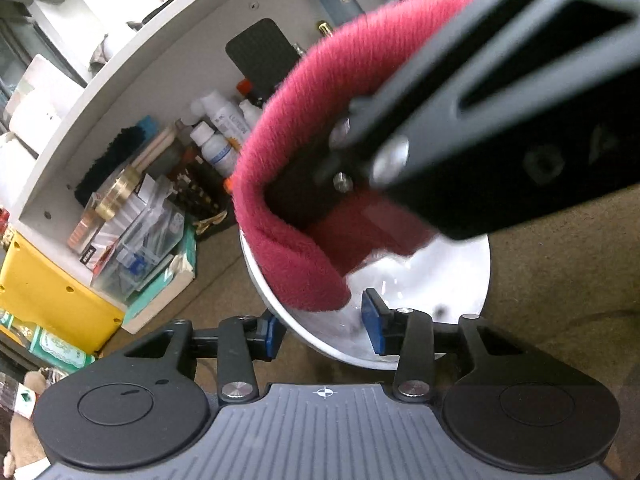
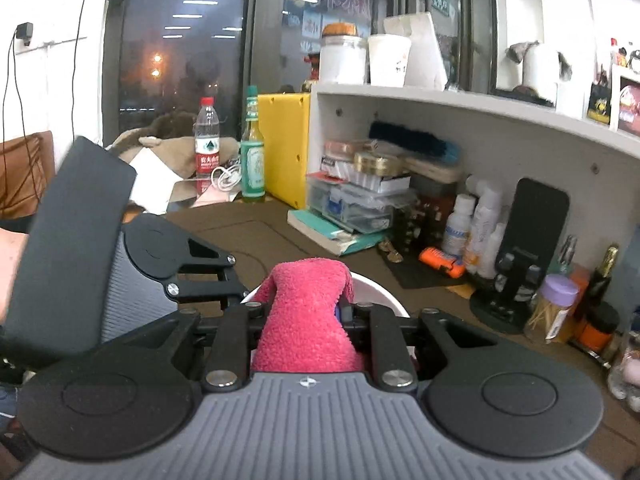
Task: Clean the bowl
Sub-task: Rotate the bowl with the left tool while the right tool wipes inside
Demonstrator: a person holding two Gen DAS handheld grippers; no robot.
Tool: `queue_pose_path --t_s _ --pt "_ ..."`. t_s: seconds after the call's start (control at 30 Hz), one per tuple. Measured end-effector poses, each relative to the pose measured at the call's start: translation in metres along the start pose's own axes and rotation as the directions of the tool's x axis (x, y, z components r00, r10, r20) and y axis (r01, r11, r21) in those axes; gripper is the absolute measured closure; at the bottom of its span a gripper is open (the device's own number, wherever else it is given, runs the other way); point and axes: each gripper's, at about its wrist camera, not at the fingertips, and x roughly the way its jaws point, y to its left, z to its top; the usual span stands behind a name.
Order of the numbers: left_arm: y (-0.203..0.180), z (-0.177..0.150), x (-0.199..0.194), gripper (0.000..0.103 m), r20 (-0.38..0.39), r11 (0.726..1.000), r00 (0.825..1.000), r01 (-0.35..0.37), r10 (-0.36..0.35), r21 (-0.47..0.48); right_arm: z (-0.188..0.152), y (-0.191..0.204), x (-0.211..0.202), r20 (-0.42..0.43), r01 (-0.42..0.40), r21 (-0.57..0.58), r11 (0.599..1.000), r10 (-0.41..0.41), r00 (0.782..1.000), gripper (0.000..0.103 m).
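White bowl (image 1: 420, 280) on brown tabletop (image 1: 560, 264), folded red cloth (image 1: 304, 168) draped into its interior, right gripper (image 2: 306, 314) clamped on that cloth, left gripper (image 1: 326, 330) straddling near rim, jaws apart, pads not visibly pressing the wall, shelf (image 2: 460, 108) behind holding bottles and boxes.

bowl (image 1: 420, 280): on the table (image 1: 560, 272), just ahead of the left hand-held gripper (image 1: 326, 330)
cloth (image 1: 320, 160): hangs into the bowl, between the right hand-held gripper's (image 2: 306, 312) fingers
shelf (image 1: 120, 100): behind the bowl
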Motion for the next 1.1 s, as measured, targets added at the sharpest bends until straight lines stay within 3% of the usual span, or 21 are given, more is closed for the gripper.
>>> queue_pose_path --t_s 0.23,0.37,0.5,0.63,0.8,0.93,1.0,1.1 --pt "0.002 0.001 0.002 0.058 -0.006 1.0 1.0 0.0 0.0 -0.011 0.001 -0.005 -0.039 0.052 0.046 0.041 0.998 -0.048 0.997 0.082" --pt "0.002 0.002 0.002 0.058 -0.01 1.0 1.0 -0.004 0.004 -0.01 -0.018 -0.006 -0.029 -0.072 0.087 0.044 0.995 -0.084 0.994 0.082" --pt "0.003 0.001 0.003 0.056 -0.012 1.0 1.0 -0.003 0.002 -0.019 -0.038 -0.003 -0.006 -0.19 0.129 0.054 0.99 -0.116 0.975 0.082" --pt "0.004 -0.001 0.002 0.056 -0.01 1.0 1.0 0.012 -0.012 -0.016 -0.034 -0.013 0.016 -0.238 0.173 0.092 0.981 -0.147 0.96 0.081" --pt "0.007 -0.004 0.002 0.056 -0.006 0.999 0.999 0.034 -0.034 -0.034 -0.017 -0.018 0.04 -0.255 0.152 0.077 0.985 -0.128 0.959 0.081" --pt "0.01 -0.006 0.002 0.056 0.001 0.998 0.999 0.045 -0.045 -0.05 -0.008 -0.017 0.04 -0.212 0.115 0.087 0.989 -0.095 0.973 0.082" --pt "0.011 -0.006 0.003 0.055 0.001 0.997 0.999 0.048 -0.048 -0.059 -0.001 -0.022 0.024 -0.127 0.08 0.144 0.986 -0.062 0.99 0.083" --pt "0.011 -0.005 0.004 0.054 0.0 0.997 0.999 0.046 -0.046 -0.063 0.008 -0.024 -0.005 -0.021 0.081 0.191 0.978 -0.078 0.997 0.083"
